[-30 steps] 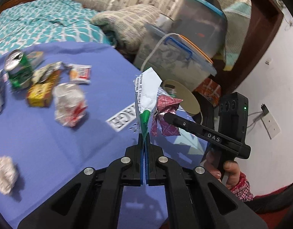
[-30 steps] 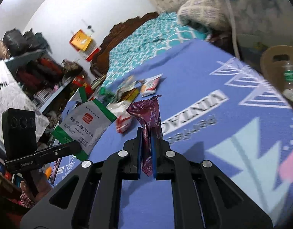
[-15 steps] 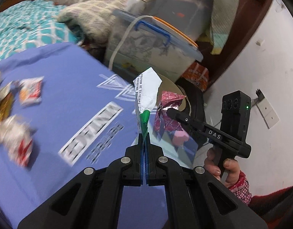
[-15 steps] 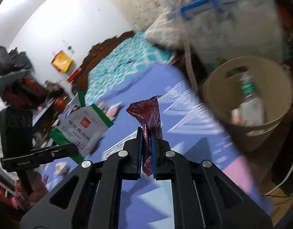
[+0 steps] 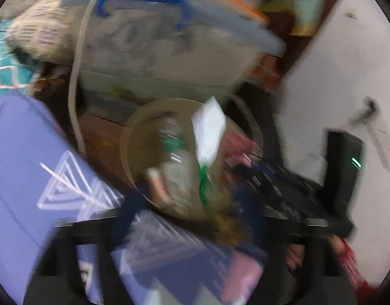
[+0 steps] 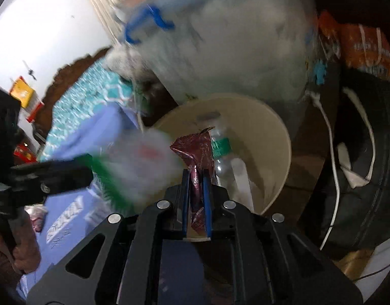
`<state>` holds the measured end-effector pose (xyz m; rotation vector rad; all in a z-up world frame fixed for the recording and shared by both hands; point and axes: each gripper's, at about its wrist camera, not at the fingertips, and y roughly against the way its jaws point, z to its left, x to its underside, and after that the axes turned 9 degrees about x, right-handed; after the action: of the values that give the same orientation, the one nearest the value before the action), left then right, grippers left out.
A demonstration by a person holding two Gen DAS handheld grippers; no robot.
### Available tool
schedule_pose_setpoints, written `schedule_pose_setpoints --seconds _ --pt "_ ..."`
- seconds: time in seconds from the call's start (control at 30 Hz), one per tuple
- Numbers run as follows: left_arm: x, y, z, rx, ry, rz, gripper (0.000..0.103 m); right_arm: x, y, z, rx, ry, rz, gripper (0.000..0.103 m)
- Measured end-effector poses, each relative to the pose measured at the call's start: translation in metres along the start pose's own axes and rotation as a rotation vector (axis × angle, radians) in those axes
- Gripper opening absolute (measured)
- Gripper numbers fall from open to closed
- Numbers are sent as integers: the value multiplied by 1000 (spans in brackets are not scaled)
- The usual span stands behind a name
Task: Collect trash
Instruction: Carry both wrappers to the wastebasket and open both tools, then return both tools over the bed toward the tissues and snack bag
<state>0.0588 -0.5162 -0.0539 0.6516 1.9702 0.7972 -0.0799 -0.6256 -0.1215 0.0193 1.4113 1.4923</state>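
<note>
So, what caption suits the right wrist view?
Right gripper loosening on a maroon wrapper above the bin.

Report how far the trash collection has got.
Done: clear green-labelled plastic bottle in the round beige bin. In hand: over it, both jaws have just been opening; left gripper's white-and-green packet and right gripper's maroon foil wrapper sit between them. Left: a blurred scrap on the purple mat.

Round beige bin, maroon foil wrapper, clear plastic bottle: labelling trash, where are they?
Round beige bin (image 6: 276, 137), right wrist view, inner wall.
Maroon foil wrapper (image 6: 195, 152), right wrist view, upper half.
Clear plastic bottle (image 6: 221, 147), right wrist view, green label.
</note>
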Motion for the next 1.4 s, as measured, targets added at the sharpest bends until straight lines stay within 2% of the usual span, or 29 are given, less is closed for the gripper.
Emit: schedule_pose_setpoints --seconds 0.03,0.07,0.1,0.13,0.17,0.2,0.23,0.37,0.47,0.53,0.67,0.8,0.9,1.1,1.23,1.4 --pt "-5 -9 6 -15 24 4 72 -2 -12 -3 0 -20 40 25" --pt "-7 -13 10 -10 46 14 64 -1 -20 -5 4 -39 73 29" --pt "-7 -13 16 -3 85 22 62 -1 -24 -5 9 -55 85 41" --pt "-5 -5 18 10 106 10 62 0 -24 -5 5 -66 74 69" --pt "-1 8 16 17 94 -21 62 2 -20 -4 5 -70 50 80" --pt "5 22 12 3 68 -49 63 3 -14 -1 13 -67 12 86" --pt "10 33 8 -16 46 -67 63 3 -8 3 31 -50 -27 86" --pt "51 95 -1 -46 8 -147 65 -4 1 26 68 20 -46 86" --pt "92 151 -3 -73 -1 -245 73 -2 19 49 73 31 -72 86" --pt "127 187 1 -87 23 -300 74 0 36 69 66 45 -113 90" --pt "187 238 14 -109 119 -366 75 12 66 120 9 95 -187 91" --pt "256 281 29 -179 204 -398 75 41 81 175 -99 129 -193 91" --pt "290 299 33 -219 237 -414 75 72 78 218 -168 168 -157 91" --pt "356 338 44 -282 311 -462 75 127 56 280 -238 209 -49 91" --pt "379 354 53 -300 351 -499 75 149 45 314 -246 250 -15 91" --pt "398 360 60 -289 383 -501 75 155 34 328 -228 254 -12 91"
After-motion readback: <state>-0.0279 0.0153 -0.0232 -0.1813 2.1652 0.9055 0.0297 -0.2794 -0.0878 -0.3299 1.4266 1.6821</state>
